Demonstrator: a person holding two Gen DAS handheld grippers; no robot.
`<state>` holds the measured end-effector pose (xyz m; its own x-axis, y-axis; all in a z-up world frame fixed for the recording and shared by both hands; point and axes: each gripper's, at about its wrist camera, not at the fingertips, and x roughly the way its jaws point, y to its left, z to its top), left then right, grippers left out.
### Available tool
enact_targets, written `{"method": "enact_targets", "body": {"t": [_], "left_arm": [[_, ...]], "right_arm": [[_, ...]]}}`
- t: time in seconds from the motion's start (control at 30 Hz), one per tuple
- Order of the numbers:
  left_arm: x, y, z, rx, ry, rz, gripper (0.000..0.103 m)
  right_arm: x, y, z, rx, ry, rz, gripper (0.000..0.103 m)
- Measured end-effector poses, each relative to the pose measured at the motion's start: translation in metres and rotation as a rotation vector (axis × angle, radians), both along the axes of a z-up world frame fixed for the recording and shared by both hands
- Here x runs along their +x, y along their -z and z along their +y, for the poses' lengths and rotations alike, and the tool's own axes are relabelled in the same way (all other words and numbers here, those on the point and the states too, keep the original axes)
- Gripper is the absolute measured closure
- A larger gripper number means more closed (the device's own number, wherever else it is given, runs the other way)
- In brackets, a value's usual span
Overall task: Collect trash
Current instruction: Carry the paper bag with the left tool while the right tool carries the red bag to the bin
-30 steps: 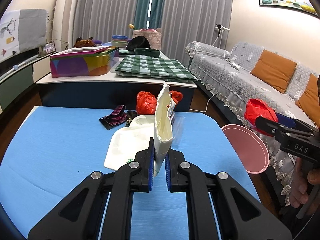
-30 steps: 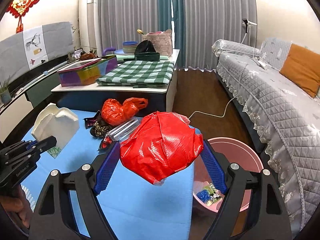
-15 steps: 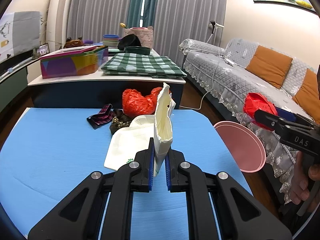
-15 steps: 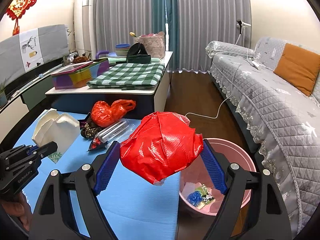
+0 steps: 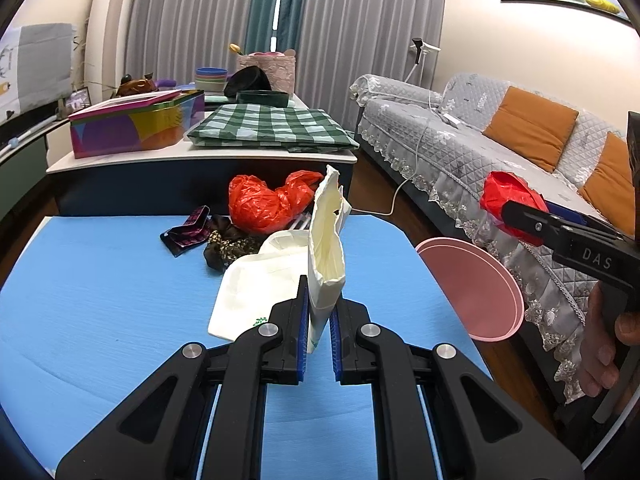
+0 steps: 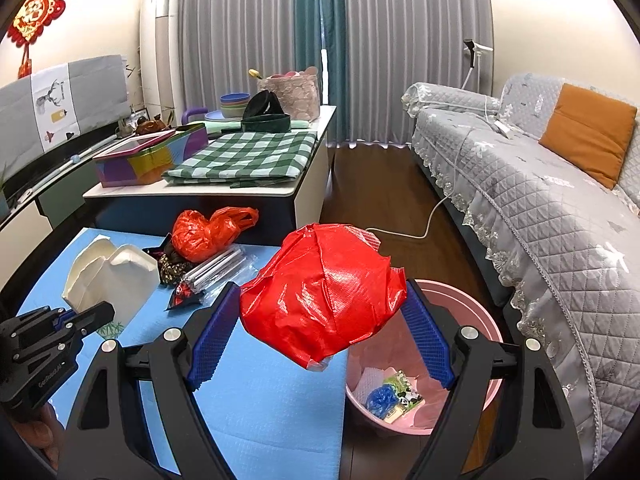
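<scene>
Left hand-held gripper (image 5: 319, 328) clamped on the lower edge of a white paper bag (image 5: 326, 248), bag standing upright between the pads above the blue table (image 5: 100, 300). Right hand-held gripper (image 6: 320, 336) spread wide, grasping a crumpled red plastic bag (image 6: 320, 296) above the table edge, beside the rim of the pink bin (image 6: 476, 404). Bin contents partly hidden behind the right finger. Ahead of both: orange bag (image 5: 264, 204), dark wrappers (image 5: 228, 242), clear packet (image 6: 216, 270), overlapping and hard to separate. Holding hand (image 5: 608, 344) cut off at frame edge.
</scene>
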<state>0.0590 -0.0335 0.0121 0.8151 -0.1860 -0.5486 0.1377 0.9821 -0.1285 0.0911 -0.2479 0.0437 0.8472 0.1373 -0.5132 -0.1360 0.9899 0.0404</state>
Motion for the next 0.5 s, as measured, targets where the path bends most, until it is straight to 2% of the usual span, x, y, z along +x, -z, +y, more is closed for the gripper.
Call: {"method": "enact_targets", "body": {"t": [0.23,0.5], "left_arm": [[0.006,-0.008,-0.011,-0.015,0.026,0.003,0.094],[0.018,-0.019,-0.040,-0.024,0.075,-0.008,0.094]], "right_arm": [[0.001,-0.008,-0.013,0.012,0.030,-0.019,0.023],[0.005,-0.021,-0.048,0.020,0.112,-0.053,0.023]]}}
